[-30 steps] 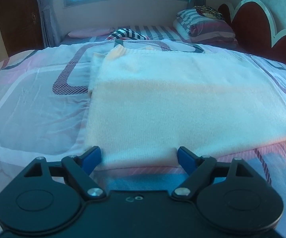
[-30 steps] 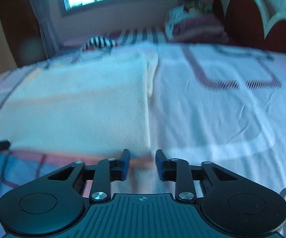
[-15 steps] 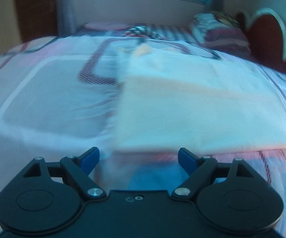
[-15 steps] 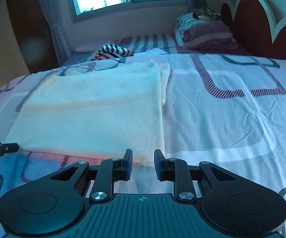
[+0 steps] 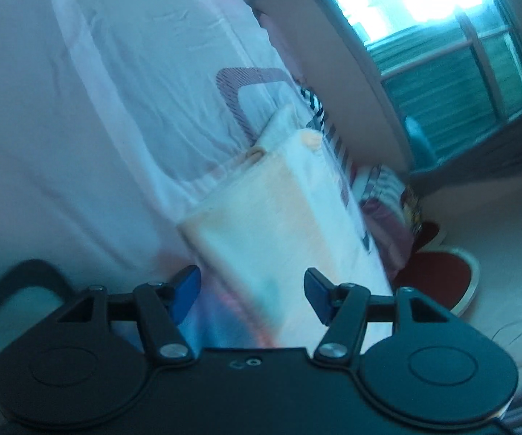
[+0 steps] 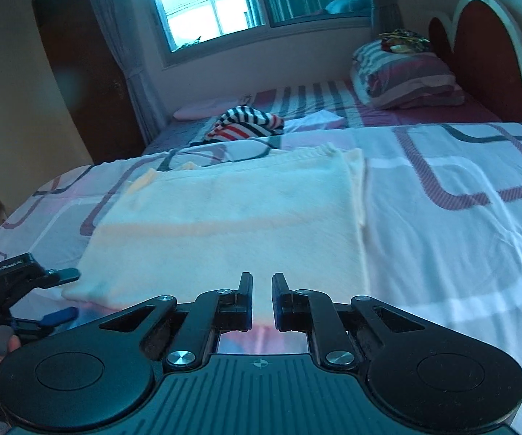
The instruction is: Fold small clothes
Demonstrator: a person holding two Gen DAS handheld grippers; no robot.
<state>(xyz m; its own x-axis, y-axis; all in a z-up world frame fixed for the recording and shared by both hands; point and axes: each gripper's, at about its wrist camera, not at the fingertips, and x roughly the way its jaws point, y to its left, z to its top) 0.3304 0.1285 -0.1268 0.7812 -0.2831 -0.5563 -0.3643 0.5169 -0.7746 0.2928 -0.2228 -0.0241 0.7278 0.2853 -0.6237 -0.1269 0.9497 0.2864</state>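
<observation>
A cream knit garment (image 6: 232, 224) lies folded flat on the patterned bed sheet (image 6: 442, 239). In the blurred, tilted left wrist view the garment (image 5: 279, 217) runs away from my left gripper (image 5: 252, 291), which is open with its blue pads either side of the near corner, gripping nothing. The left gripper also shows in the right wrist view (image 6: 59, 291), open at the garment's near left corner. My right gripper (image 6: 262, 299) is just in front of the garment's near edge. Its jaws stand a narrow gap apart and hold nothing.
A striped garment (image 6: 246, 123) and a white cloth (image 6: 315, 121) lie at the far side of the bed. Striped pillows (image 6: 406, 72) rest against the red headboard (image 6: 485, 54) at the right. A window (image 6: 246, 0) and a dark wardrobe (image 6: 79, 83) stand behind.
The left gripper has rolled sharply, so its view is now tilted and blurred, and sits at the garment's near left corner. The right gripper has lifted slightly and moved left along the near edge.
</observation>
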